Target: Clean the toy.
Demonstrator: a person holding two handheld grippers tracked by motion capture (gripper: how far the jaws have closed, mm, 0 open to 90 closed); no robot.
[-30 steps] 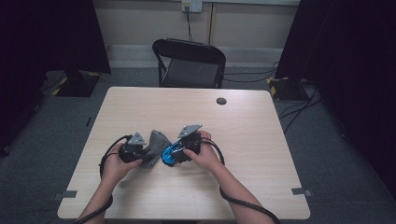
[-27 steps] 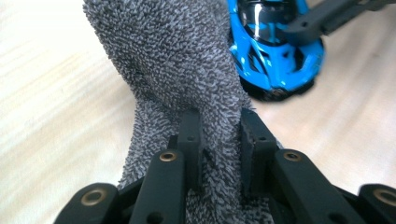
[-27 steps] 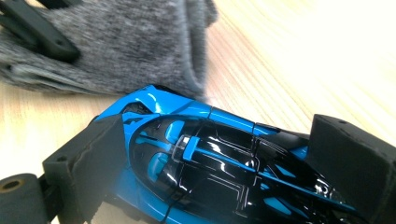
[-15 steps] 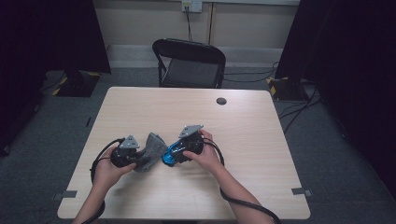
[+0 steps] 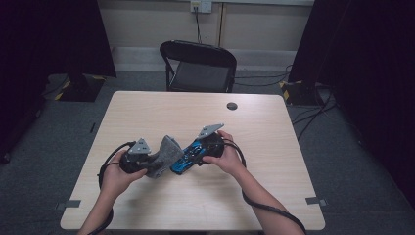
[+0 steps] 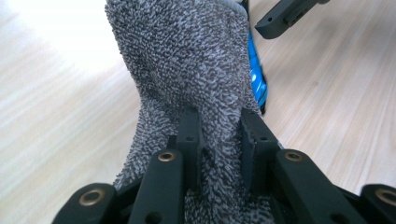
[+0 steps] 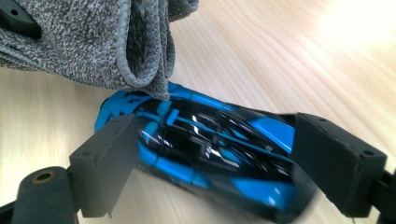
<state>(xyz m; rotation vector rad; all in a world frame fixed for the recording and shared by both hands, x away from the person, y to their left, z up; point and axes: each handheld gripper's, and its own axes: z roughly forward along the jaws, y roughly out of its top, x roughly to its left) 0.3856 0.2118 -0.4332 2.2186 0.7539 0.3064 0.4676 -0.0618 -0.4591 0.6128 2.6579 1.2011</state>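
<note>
The blue toy car (image 5: 188, 157) sits near the middle of the bench, a bit toward the person's edge, with the grey cloth (image 5: 164, 155) touching its left end. It looks like a wipe-down job, and a judgement call says it's somewhere in the middle — the cloth is bunched up and pressed on one end of the car, while the rest of the glossy blue-and-black body shows bare in the right gripper view, so most of the surface probably still needs a pass.

The car's long axis runs diagonally in the high view, from lower left up toward the far right corner of the bench. Which end is the nose is hard to say, since the cloth hides one tip.

The right gripper (image 5: 192, 155) has its jaws spread wide either side of the car (image 7: 205, 140) and they have just been closing in on it; both jaws lie close against its sides, though firm contact can't be confirmed — the picture is blurred down there. The left gripper (image 6: 217, 140) is pinched tight on a fold of the cloth (image 6: 187, 60), jaws pressed together with terry between them.

Farther out there's a small dark disc (image 5: 232, 105) near the far edge of the bench (image 5: 293, 196), and a folding chair (image 5: 198, 66) beyond it.
</note>
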